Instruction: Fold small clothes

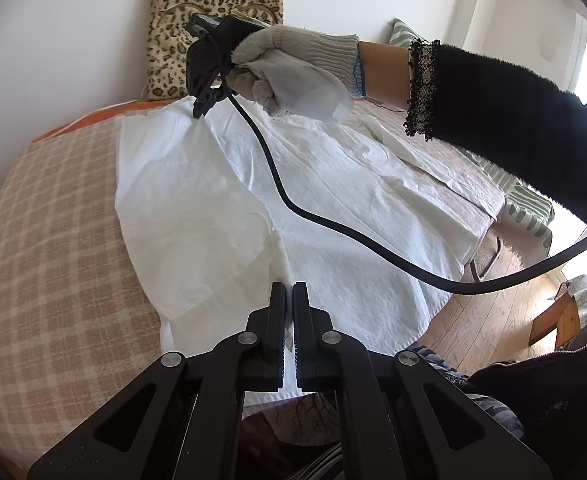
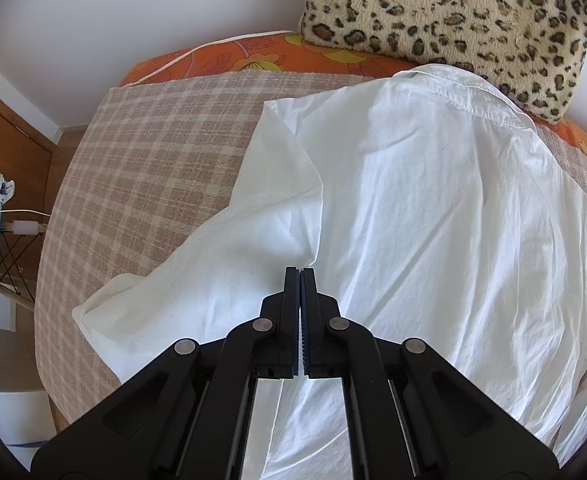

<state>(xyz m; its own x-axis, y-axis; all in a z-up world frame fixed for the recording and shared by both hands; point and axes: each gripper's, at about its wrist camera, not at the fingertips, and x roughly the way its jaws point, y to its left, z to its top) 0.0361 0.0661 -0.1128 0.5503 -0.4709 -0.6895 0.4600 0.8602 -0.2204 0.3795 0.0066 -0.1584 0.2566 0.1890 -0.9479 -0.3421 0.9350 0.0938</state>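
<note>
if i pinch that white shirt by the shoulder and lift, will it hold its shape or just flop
Probably flop: the white shirt looks thin and creased, draping over the checked bed cover, and its sleeve already lies limp. It seems light, so it should drag along easily rather than resist. The stitched collar may stay a little firmer.

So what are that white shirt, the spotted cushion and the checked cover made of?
The white shirt looks like thin woven cotton, matte: it creases finely and has a stitched collar. The spotted cushion seems to be fluffy plush with a leopard print. The checked cover looks like a coarse woven blanket; its weave shows.
</note>
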